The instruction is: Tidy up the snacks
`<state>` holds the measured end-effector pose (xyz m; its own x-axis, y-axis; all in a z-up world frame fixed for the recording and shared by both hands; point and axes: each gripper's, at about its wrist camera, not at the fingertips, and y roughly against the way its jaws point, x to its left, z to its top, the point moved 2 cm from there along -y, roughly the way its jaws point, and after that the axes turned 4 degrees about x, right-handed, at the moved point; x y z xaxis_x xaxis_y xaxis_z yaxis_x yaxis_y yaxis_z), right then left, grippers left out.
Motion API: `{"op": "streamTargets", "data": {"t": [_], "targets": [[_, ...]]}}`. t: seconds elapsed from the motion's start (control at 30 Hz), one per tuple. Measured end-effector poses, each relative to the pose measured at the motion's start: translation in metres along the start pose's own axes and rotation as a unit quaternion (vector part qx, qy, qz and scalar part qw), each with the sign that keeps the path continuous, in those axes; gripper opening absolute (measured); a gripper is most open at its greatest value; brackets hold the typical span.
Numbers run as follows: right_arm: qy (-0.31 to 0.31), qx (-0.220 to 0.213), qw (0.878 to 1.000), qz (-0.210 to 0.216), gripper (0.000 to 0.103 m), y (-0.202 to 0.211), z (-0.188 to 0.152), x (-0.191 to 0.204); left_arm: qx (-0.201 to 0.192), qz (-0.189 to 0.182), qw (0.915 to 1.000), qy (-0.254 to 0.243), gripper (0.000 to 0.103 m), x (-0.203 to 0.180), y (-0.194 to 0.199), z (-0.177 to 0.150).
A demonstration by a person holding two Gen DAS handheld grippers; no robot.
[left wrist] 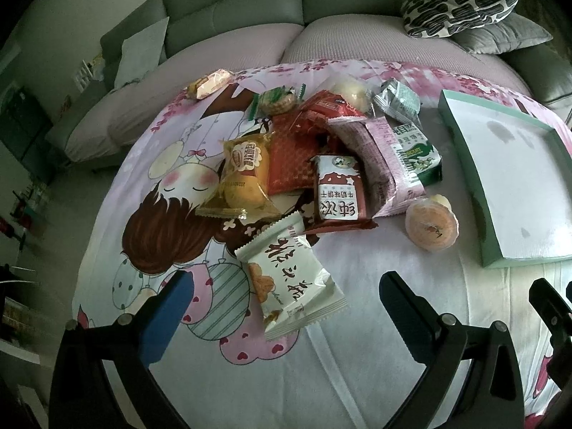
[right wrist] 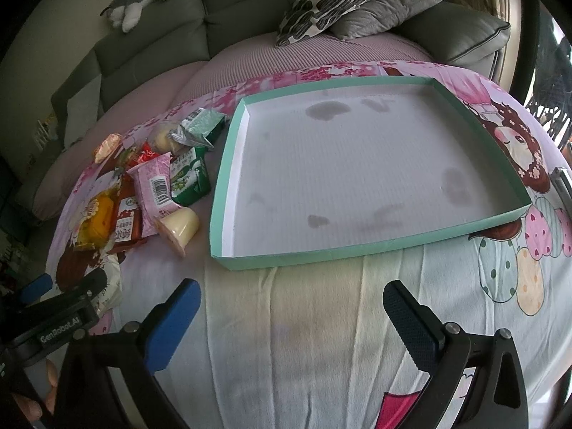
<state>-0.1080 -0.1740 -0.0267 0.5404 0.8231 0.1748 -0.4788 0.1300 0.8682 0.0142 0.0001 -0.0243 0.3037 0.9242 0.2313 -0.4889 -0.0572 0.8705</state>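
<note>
Both the left gripper (left wrist: 282, 298) and right gripper (right wrist: 291, 307) hang wide open and empty, poised to move the heaped snacks (left wrist: 321, 164) into the bare green tray (right wrist: 228, 193) alongside.

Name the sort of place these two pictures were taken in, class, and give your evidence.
Most likely a home living room: a grey sofa with cushions, a plush toy on its backrest, and a cartoon-print cloth on the table, carrying snacks and a shallow green tray.

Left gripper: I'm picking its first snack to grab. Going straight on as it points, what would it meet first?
Probably the white snack packet, lying between the open left gripper fingers' line, nearest of the pile; depth is uncertain.
</note>
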Motion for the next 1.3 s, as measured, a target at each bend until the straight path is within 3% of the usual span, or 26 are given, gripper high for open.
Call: {"op": "streamTargets", "data": {"t": [0.2, 0.67, 1.07, 1.3], "targets": [[-0.003, 0.001, 1.0, -0.001, 0.103, 0.0, 0.0, -0.0007, 0.001, 0.002, 1.0, -0.001, 0.103, 0.0004, 0.0002, -0.0001], [-0.001, 0.005, 1.0, -0.003, 0.103, -0.0019, -0.0002, -0.0004, -0.043, -0.008, 0.9989, 0.019, 0.103, 0.0021, -0.0001, 0.0014], [-0.002, 0.005, 1.0, -0.003, 0.103, -0.0023, -0.0005, -0.0001, -0.006, -0.018, 0.9997, 0.015, 0.103, 0.0006, -0.0054, -0.0009], [-0.001, 0.007, 1.0, -0.001, 0.103, -0.0041, -0.0016, 0.0001, -0.012, -0.045, 0.9983, 0.034, 0.103, 0.0043, -0.0055, 0.0001]]}}
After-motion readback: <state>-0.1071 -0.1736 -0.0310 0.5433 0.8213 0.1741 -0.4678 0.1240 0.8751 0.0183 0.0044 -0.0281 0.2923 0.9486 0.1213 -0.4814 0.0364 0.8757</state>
